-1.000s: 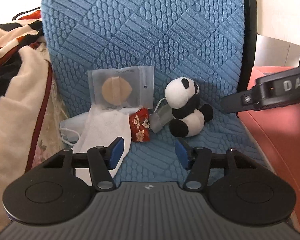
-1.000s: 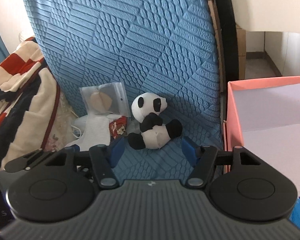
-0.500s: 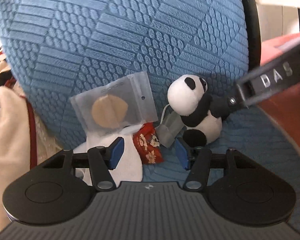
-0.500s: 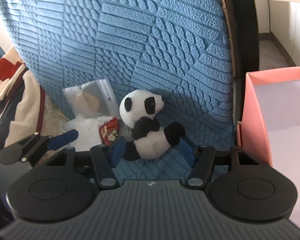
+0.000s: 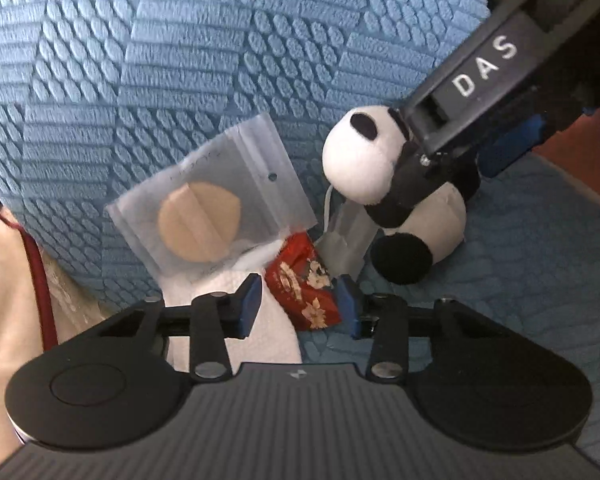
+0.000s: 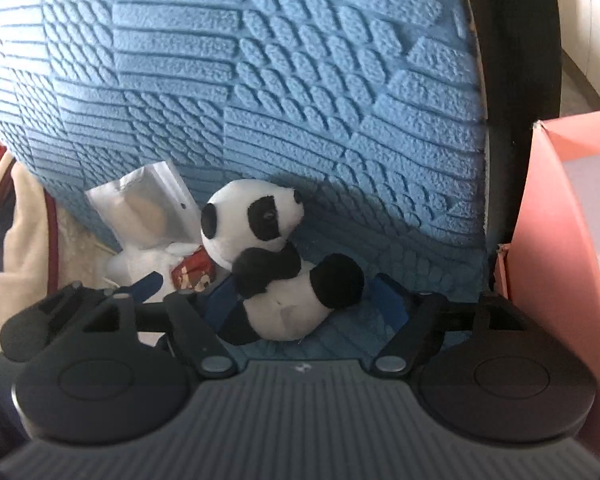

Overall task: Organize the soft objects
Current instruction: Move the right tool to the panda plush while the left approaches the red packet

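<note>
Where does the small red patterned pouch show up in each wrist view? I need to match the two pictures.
Left wrist: the red pouch lies low centre, between the left gripper's blue pads, which have just been closing, on the white cloth.
Right wrist: the pouch is lower left, partly hidden behind the panda's head.
Shared landmark: the plush panda, just right of the pouch.

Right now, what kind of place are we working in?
Probably a home room, working on a chair seat: a blue quilted chair cover rises behind the panda plush, with rumpled clothing or blankets alongside and a pink box nearby.
</note>
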### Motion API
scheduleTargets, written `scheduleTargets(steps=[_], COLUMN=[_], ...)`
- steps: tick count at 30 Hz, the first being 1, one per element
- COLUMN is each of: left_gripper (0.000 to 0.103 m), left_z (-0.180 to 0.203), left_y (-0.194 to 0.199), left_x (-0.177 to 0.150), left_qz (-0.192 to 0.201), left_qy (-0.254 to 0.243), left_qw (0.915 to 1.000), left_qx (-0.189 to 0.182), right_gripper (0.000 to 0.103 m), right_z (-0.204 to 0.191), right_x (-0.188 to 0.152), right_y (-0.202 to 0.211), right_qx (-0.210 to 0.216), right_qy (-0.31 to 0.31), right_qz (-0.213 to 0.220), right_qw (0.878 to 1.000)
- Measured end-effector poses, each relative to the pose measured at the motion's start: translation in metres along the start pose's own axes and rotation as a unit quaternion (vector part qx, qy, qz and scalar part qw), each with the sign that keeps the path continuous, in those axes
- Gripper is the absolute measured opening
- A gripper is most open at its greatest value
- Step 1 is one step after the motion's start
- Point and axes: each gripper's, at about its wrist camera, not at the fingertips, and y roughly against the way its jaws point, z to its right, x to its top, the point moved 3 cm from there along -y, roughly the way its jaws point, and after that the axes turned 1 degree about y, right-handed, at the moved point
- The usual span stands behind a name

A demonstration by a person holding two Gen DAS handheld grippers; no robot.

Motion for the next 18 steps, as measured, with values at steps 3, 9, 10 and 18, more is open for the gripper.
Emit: scheduleTargets(steps=[3,9,10,18], left_gripper=[0.048,0.048,0.048,0.048], left_z=[0.007,0.011,0.011,0.021], left_y=[-0.003,-0.013,-0.018,-0.039], left_x=[-0.001,-0.001,-0.003,-0.006], left_qz=[0.003,0.004,0.001,0.006], left_qy=[-0.023,-0.042,-0.040,-0.069], left_qw=[0.9997,0.9989,0.9991,0.9971], left_qx=[0.003,0.018,0.017,0.030], right_gripper=[0.079,0.077,0.076,0.056], right_z=[0.000,-0.010,-0.010,-0.012], right_x=[0.000,-0.005,-0.006,-0.005], right_y=[-0.003,-0.016,-0.018,-0.009], right_qx=[0.020,0.004,0.000,-0.005], right_qy=[0.001,0.021,0.023,0.033], right_qz=[-0.004,-0.003,-0.004,0.005], right_qw=[1.000,1.000,1.000,0.999])
